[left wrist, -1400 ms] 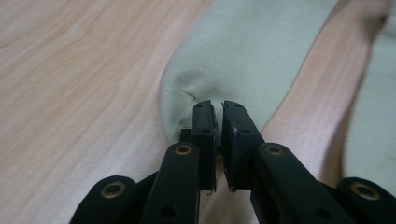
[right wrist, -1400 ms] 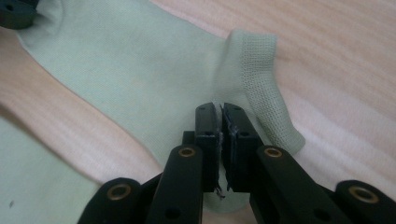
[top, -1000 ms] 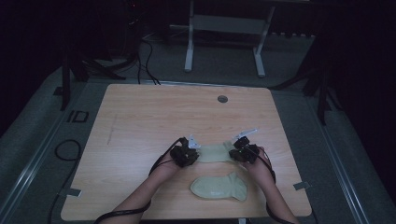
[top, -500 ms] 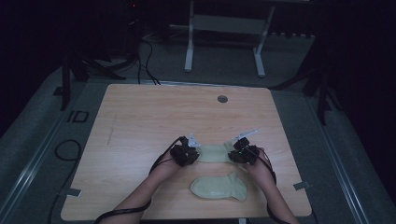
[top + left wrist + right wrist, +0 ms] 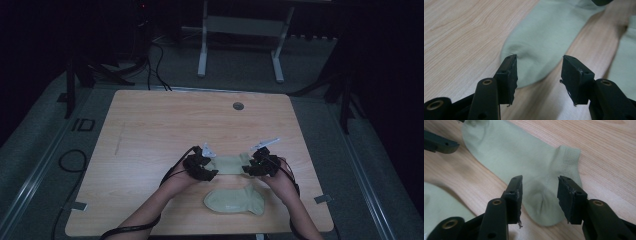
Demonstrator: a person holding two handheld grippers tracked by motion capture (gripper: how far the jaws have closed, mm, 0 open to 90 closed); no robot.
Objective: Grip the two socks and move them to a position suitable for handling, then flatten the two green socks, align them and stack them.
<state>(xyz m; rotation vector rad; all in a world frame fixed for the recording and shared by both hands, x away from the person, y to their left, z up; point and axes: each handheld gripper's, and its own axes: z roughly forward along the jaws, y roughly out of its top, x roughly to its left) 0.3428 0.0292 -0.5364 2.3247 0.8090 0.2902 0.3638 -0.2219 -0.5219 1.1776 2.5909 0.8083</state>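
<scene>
A pale green sock (image 5: 230, 163) lies flat on the table (image 5: 150, 130), its long axis running across between the two hands. The left gripper (image 5: 201, 167) stands at its toe end, the right gripper (image 5: 260, 165) at its heel and cuff end. Both sets of jaws have just been opening and now stand spread, with the sock below the gaps and no pad pressing it. A second sock (image 5: 235, 201) lies just nearer the person, closer to the right hand. No brand or writing is readable.
</scene>
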